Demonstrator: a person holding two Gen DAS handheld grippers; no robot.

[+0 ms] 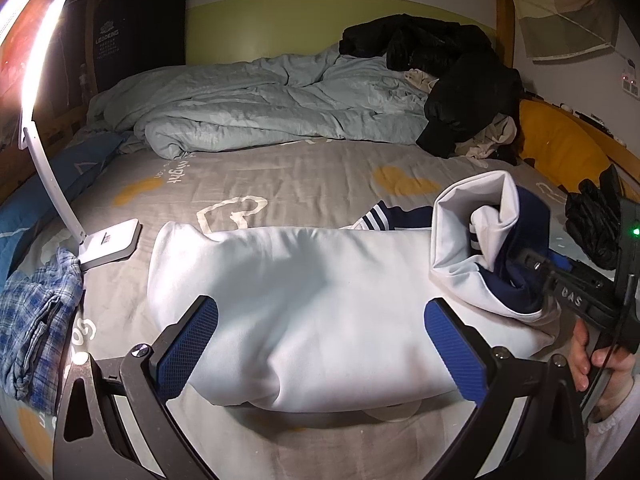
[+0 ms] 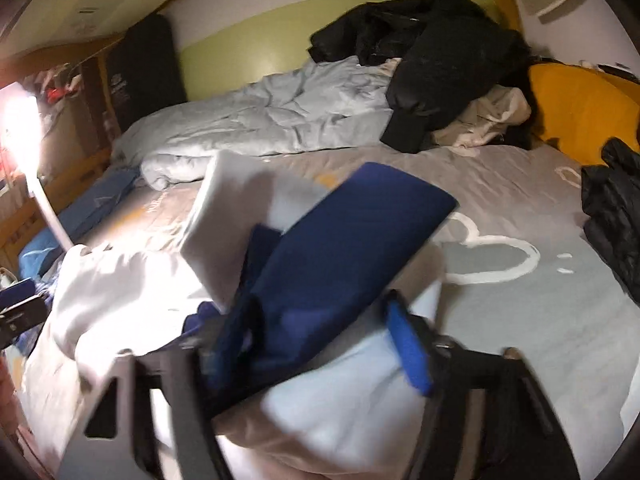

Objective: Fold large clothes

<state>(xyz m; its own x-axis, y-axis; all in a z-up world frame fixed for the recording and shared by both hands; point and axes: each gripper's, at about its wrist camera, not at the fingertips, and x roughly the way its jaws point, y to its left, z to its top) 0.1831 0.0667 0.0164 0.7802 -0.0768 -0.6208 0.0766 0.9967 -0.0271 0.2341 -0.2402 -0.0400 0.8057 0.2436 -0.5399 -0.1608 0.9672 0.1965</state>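
Observation:
A white sweatshirt [image 1: 304, 288] with navy trim lies folded in a long band across the grey bedsheet [image 1: 320, 184]. My left gripper [image 1: 324, 344] stands open above its near edge, one blue pad [image 1: 192, 344] on either side of the white cloth, touching nothing. At the right, my right gripper [image 1: 532, 266] is buried in the raised end of the sweatshirt [image 1: 480, 232]. In the blurred right wrist view the right gripper [image 2: 312, 356] is shut on a bunch of navy fabric [image 2: 352, 240], and a navy and white flap stands up in front of it.
A lit white desk lamp [image 1: 108, 242] stands on the bed at the left, beside a folded plaid cloth [image 1: 36, 320]. A crumpled pale quilt [image 1: 260, 112] and a heap of black clothes [image 1: 452, 72] fill the far side. A yellow cushion [image 1: 560, 144] and a black jacket [image 2: 612, 216] lie at the right.

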